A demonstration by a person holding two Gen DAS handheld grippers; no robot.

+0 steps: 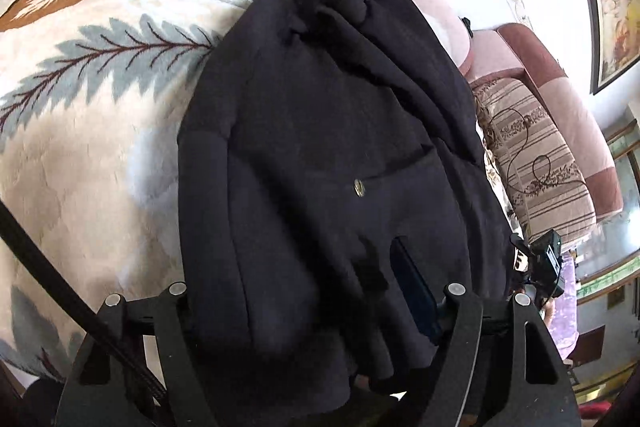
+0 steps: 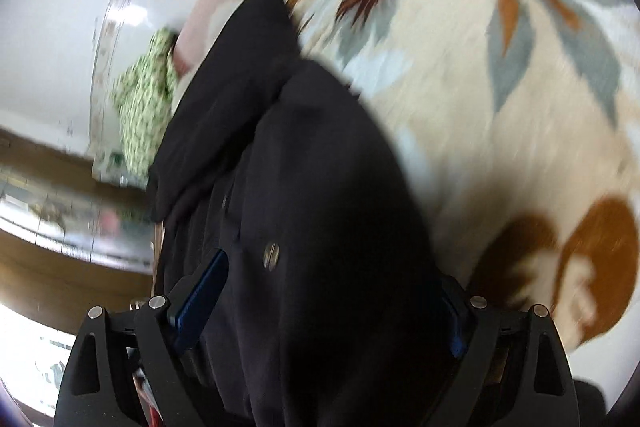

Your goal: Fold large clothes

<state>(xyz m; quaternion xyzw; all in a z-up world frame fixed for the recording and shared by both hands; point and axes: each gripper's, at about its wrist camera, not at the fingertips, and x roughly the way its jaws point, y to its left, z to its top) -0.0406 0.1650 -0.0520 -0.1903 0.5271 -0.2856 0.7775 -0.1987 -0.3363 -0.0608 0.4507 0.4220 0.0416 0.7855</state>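
Dark navy garment (image 1: 332, 155), apparently a heavy button-front top or coat, draped over a cream leaf-patterned blanket (image 1: 80, 131) and running from the near edge of both wrist views to the far end of the bed or sofa. Small metal button (image 1: 359, 187) near the middle of the cloth; sleeve or collar bunched at the far end. Left gripper (image 1: 320, 315) low in the near field, cloth heaped between and over its fingers; one blue pad (image 1: 416, 303) visible on the right, its partner buried. Jaw spacing wide, yet actual clamping not determinable (fabric hides the contact). Right gripper (image 2: 320, 311) likewise smothered in dark fabric, blue pads (image 2: 202, 297) showing at both sides with cloth between; grip again not determinable. Right view smeared by motion blur. Striped cushion (image 1: 536, 163) and pink sofa arm (image 1: 532, 55) to the right; green patterned cloth (image 2: 144, 99) at the far left.

Risks, as judged from here: thick, heavy cloth slipping from a partial pinch under its own weight; several layers caught together, giving a crooked fold; loose far sleeve trailing and untidying the stack; plush blanket dragging on the underside and pulling the hem askew during any quick sweep.
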